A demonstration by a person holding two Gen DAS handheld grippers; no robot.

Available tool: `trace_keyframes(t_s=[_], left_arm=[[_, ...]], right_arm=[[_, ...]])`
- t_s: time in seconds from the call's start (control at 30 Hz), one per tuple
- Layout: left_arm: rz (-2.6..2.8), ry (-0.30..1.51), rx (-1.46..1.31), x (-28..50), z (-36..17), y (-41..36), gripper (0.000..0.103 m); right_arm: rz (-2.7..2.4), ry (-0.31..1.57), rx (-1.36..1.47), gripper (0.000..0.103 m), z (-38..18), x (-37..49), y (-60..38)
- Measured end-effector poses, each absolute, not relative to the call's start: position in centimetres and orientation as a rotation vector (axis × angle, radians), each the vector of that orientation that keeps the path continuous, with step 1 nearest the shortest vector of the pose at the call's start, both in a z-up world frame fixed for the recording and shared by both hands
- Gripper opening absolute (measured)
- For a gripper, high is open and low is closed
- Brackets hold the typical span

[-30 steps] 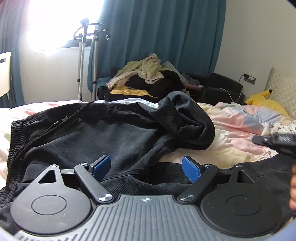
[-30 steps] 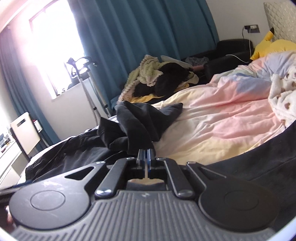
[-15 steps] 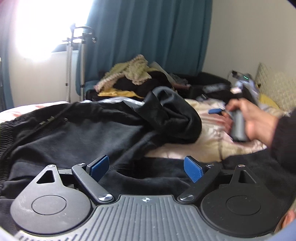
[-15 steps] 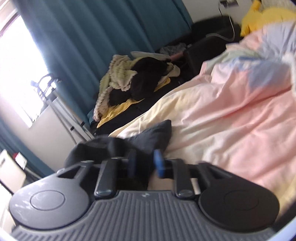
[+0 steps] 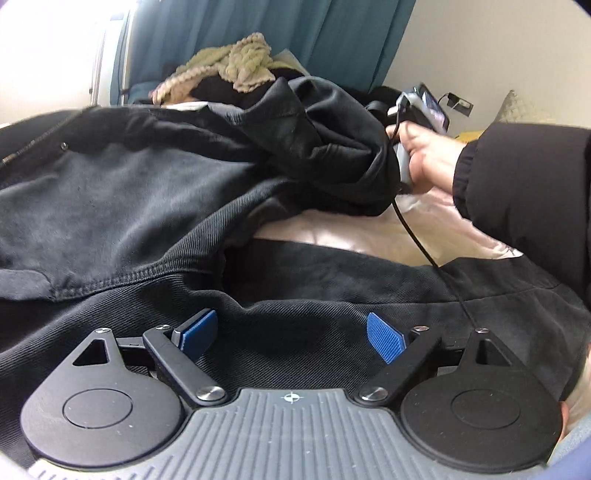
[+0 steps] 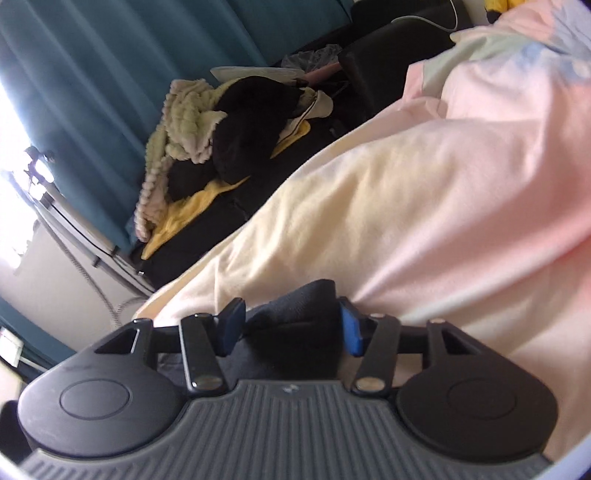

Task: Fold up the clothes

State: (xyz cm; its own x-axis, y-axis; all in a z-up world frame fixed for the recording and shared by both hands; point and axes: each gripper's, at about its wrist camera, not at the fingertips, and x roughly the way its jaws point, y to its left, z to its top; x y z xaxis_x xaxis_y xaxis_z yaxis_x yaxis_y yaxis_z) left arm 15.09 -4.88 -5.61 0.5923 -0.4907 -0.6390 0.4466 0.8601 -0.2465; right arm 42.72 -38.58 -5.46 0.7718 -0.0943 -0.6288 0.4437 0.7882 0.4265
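Observation:
A black jacket [image 5: 122, 206] lies spread over the bed, with one part bunched into a heap [image 5: 332, 147] at its far right. My left gripper [image 5: 291, 332] hangs open just above the jacket's near fabric, nothing between its blue pads. A hand in a black sleeve [image 5: 424, 162] holds the right gripper's body against that heap; its fingertips are hidden there. In the right wrist view, my right gripper [image 6: 291, 326] is closing on a fold of the black jacket [image 6: 291, 317], which fills the gap and touches both pads.
A pink and cream duvet [image 6: 424, 192] covers the bed to the right. Beyond the bed a pile of clothes [image 5: 229, 70] lies on dark furniture before teal curtains [image 5: 332, 33]. A thin black cable [image 5: 424, 251] runs across the jacket's near right.
My right gripper swept left across the duvet to the bunched heap, opened from shut, and now has black fabric between its jaws. My left gripper sank closer to the jacket.

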Motion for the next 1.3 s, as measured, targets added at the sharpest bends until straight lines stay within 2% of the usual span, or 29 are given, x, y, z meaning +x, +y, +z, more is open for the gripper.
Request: trace_keyframes(t_s=[0.03,0.07,0.27,0.37,0.47,0.57,0.7,0.8,0.87,1.07,1.17,1.23,1.3], left_arm=[[-0.552,0.768,-0.063,15.2,-5.8,-4.8,0.09],[-0.555,0.769,-0.07,15.3,-5.8,-4.9,0.09],[-0.55,0.731,-0.103,14.7,-4.6,-4.6,0.09],[-0.544,0.696,-0.097,13.8,-3.8,-4.4,0.09],[-0.542,0.673,-0.096,13.0,-2.9,-4.3,0.09],[-0.539,0.648,-0.093,12.0,-2.0,-4.2,0.09],[-0.53,0.636,-0.098,11.1,-1.6,-4.1,0.09],[-0.522,0.648,-0.108,11.0,-1.6,-4.4,0.09],[-0.516,0.667,-0.101,11.2,-1.5,-4.8,0.09],[-0.49,0.676,-0.101,11.0,-1.6,-5.0,0.09],[-0.49,0.673,-0.097,11.0,-1.6,-5.2,0.09],[-0.492,0.673,-0.1,11.1,-1.7,-5.3,0.09],[-0.497,0.682,-0.114,11.2,-1.6,-5.3,0.09]], right_arm=[[-0.316,0.632,0.57,0.016,-5.2,42.8,-38.2],[-0.336,0.628,0.543,0.006,-4.7,42.5,-37.8],[-0.418,0.39,0.483,0.006,3.1,37.1,-37.6],[-0.485,0.267,0.469,0.006,8.2,32.6,-38.9],[-0.568,0.207,0.474,0.006,10.9,27.0,-42.0],[-0.705,0.257,0.544,0.006,8.3,20.2,-46.5],[-0.745,0.406,0.712,0.006,-0.1,12.4,-50.4],[-0.729,0.577,0.837,0.006,-4.5,9.9,-51.4],[-0.71,0.55,0.872,0.006,-4.4,9.3,-52.1],[-0.7,0.563,0.719,0.01,-4.5,10.8,-51.8],[-0.718,0.542,0.676,0.016,-4.2,11.2,-51.5],[-0.751,0.481,0.663,0.025,-3.0,10.6,-51.1],[-0.736,0.391,0.653,0.027,-1.5,10.1,-50.2]])
